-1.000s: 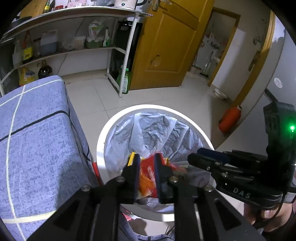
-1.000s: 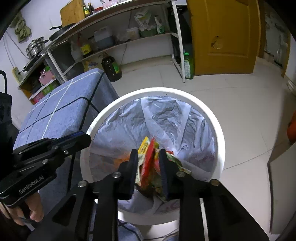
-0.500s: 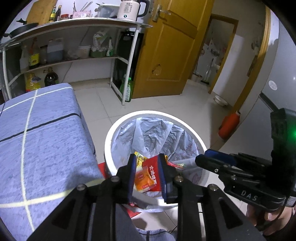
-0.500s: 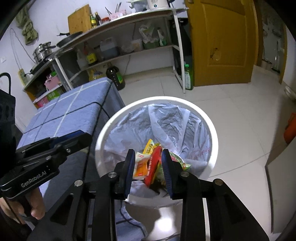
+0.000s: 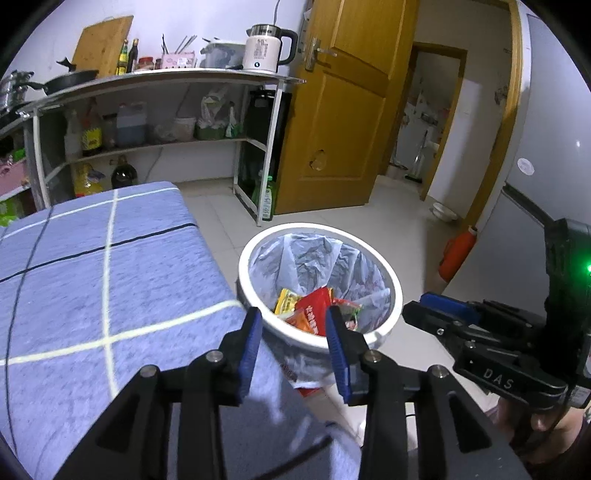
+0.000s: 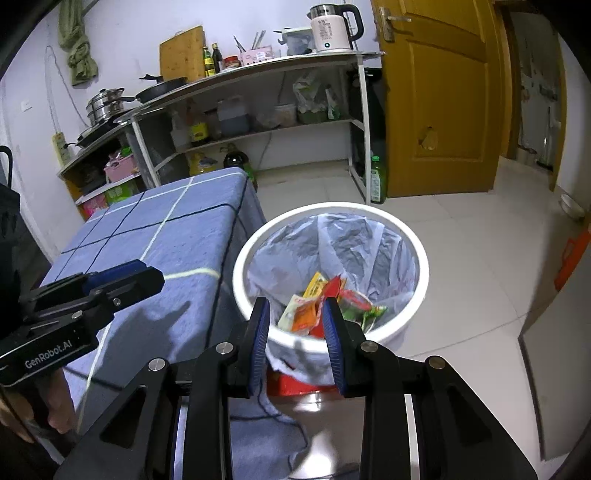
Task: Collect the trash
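A white round trash bin [image 5: 380, 334] [image 6: 421, 258] with a clear liner stands on the floor beside the blue-clothed table [image 5: 110, 280] [image 6: 166, 236]. Red, yellow and orange snack wrappers [image 5: 308, 308] [image 6: 325, 299] lie inside it. My left gripper [image 5: 293, 332] is open and empty, above the table's edge near the bin's rim. My right gripper [image 6: 297, 325] is open and empty, above the bin's near rim. Each gripper shows in the other's view: the right one [image 5: 436, 314] and the left one [image 6: 122, 277].
A metal shelf rack [image 5: 166, 110] [image 6: 258, 110] with bottles, pans and a kettle [image 5: 264, 50] [image 6: 330, 29] stands at the back. A yellow door [image 5: 343, 122] [image 6: 439, 103] is behind the bin. An orange-red bottle [image 5: 458, 254] and a green bottle [image 6: 376, 181] stand on the tiled floor.
Both grippers have opened and pulled up and back from the bin. The wrappers they held now lie in the bin.
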The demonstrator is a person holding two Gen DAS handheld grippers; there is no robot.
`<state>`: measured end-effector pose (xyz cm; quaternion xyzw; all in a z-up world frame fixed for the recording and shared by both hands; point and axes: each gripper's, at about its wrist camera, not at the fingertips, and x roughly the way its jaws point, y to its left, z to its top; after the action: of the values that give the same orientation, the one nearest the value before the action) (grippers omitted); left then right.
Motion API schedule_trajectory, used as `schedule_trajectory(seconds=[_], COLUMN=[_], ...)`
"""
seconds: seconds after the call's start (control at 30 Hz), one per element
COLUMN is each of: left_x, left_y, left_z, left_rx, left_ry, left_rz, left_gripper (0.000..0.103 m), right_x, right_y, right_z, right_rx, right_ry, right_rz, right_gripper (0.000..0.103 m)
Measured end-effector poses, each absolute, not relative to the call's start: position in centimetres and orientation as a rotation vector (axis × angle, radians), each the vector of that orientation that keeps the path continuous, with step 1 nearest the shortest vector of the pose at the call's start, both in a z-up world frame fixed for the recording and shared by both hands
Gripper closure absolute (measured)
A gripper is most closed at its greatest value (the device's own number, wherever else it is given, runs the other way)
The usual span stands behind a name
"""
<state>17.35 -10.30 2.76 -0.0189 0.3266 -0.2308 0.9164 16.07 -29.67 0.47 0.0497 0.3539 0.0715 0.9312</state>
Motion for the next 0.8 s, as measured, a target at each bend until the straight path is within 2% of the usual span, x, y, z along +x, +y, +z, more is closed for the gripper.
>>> schedule_trajectory(seconds=[0.27, 0.43, 0.57, 0.8], left_x=[13.3, 10.8, 8.8, 6.9], left_y=[-8.8, -8.3, -8.1, -8.1], left_z=[2.1, 1.4, 1.4, 1.2], left_rx=[-0.013, 0.007, 0.021, 0.027], left_ry=[0.641, 0.637, 0.612, 0.602], left_rz=[-0.447, -0.444, -0.440, -0.441], left_gripper=[0.060, 0.056, 0.051, 0.050], right_x=[11.3, 8.5, 6.6, 4.8], right_y=[-28.3, -27.7, -27.1, -26.0], right_z=[-0.2, -0.5, -0.6, -1.0], right_rx=[0.062, 0.052, 0.046, 0.034], right_ry=[0.708, 0.690, 0.678, 0.684], right_rz=[0.135, 0.123, 0.124, 0.147], right_gripper=[0.070, 0.062, 0.062, 0.062])
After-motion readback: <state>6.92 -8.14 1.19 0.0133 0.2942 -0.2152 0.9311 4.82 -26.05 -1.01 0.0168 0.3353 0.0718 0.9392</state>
